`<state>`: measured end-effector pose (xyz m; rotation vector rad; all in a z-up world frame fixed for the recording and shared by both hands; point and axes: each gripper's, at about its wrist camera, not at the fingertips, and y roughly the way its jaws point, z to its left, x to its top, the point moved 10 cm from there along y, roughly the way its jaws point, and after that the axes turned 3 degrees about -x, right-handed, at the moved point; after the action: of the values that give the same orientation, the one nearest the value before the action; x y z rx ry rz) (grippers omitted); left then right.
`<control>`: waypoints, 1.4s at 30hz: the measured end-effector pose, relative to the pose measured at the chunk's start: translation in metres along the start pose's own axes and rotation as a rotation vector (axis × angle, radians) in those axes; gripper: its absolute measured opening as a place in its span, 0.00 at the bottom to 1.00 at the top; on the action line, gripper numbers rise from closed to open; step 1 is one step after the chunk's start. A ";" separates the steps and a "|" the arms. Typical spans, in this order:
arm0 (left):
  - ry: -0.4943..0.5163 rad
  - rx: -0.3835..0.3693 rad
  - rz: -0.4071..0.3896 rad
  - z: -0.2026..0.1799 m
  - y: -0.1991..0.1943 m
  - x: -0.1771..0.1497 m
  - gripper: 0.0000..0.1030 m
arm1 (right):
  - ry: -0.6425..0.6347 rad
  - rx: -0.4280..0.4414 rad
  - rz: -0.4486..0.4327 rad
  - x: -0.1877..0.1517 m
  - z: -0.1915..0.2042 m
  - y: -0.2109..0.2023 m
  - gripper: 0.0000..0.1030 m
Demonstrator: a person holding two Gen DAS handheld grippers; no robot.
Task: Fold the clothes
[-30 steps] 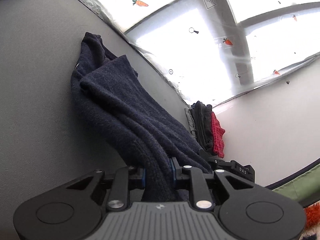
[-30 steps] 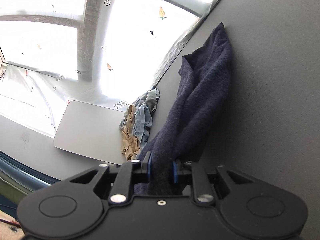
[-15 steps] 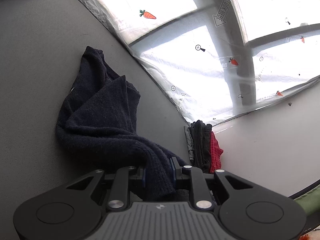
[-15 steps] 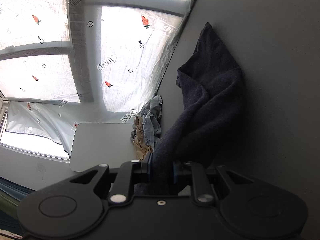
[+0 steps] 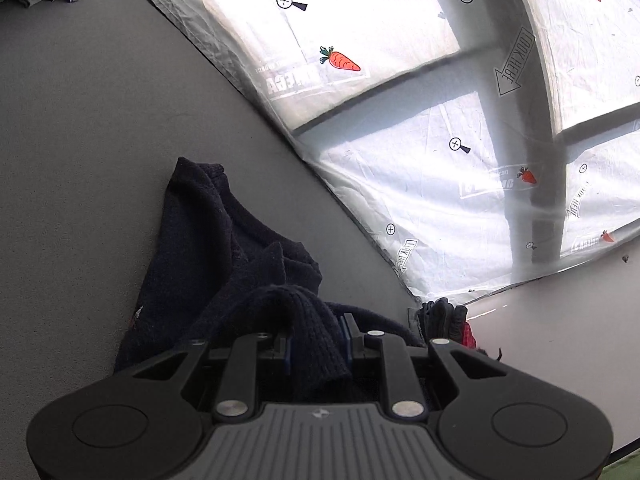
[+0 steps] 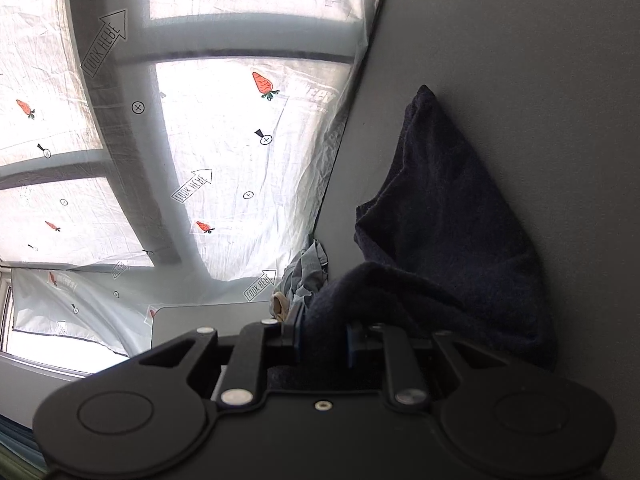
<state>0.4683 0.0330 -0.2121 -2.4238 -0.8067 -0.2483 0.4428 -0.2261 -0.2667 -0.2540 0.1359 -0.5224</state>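
So both grippers are pinching the same dark navy sweater (image 5: 224,248) right now: the left gripper (image 5: 316,350) is clamping its blue pads (image 5: 345,334) on a ribbed bit of the knit, and the right gripper (image 6: 323,338) is doing the same, jaws closed down on a thick bunch of fabric. The rest of the sweater is lying crumpled on the grey table (image 5: 88,128), running away from the grippers toward the far edge by the plastic sheeting (image 5: 420,184) with the little carrots printed on it. It's looking like a soft, floppy knit, fairly thick and probably a bit weighty for clothing, so it's going to sag and bunch wherever it isn't being held, and it won't keep a crease by itself. Not slippery though, the fuzzy weave is giving the pads plenty to bite on. If I were picking spots, I'd be grabbing at a hem or a shoulder seam, two points well apart, so the cloth is hanging flat between them rather than rolling up into a rope. Whether this is mid-fold or just spreading it out, I honestly can't say from this. Off to the sides there's a stack of dark and red clothes (image 5: 448,320) near the left gripper and a pile of blue and tan clothes (image 6: 304,276) near the right one.
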 end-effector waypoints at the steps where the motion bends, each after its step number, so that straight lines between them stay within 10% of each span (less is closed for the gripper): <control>1: -0.006 0.014 -0.002 0.003 0.008 0.008 0.23 | 0.016 -0.006 -0.007 0.008 -0.001 0.007 0.20; 14: -0.139 0.103 0.009 0.023 0.050 0.059 0.26 | 0.189 -0.072 -0.008 0.066 -0.015 0.054 0.33; 20: -0.089 0.133 -0.039 0.008 0.039 0.066 0.57 | 0.231 0.020 -0.054 0.070 0.000 0.041 0.62; 26: 0.049 0.196 -0.107 -0.016 0.025 0.077 0.82 | 0.103 0.089 -0.176 0.083 0.030 0.006 0.60; 30: 0.142 0.238 -0.152 -0.033 0.016 0.085 0.83 | -0.073 -0.018 -0.181 0.069 0.041 -0.002 0.58; 33: 0.215 0.277 -0.175 -0.044 0.011 0.088 0.83 | -0.286 -0.252 -0.181 0.051 0.032 0.006 0.58; 38: 0.331 0.468 -0.003 -0.002 0.051 0.030 0.83 | -0.541 -0.526 -0.105 0.019 0.001 0.030 0.58; 42: 0.328 0.561 0.083 0.042 0.067 0.000 0.85 | -0.573 -0.603 -0.079 0.005 -0.028 0.036 0.27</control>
<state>0.5087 0.0125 -0.2772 -1.8225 -0.5365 -0.3263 0.4586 -0.2036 -0.3035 -0.9881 -0.2829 -0.4586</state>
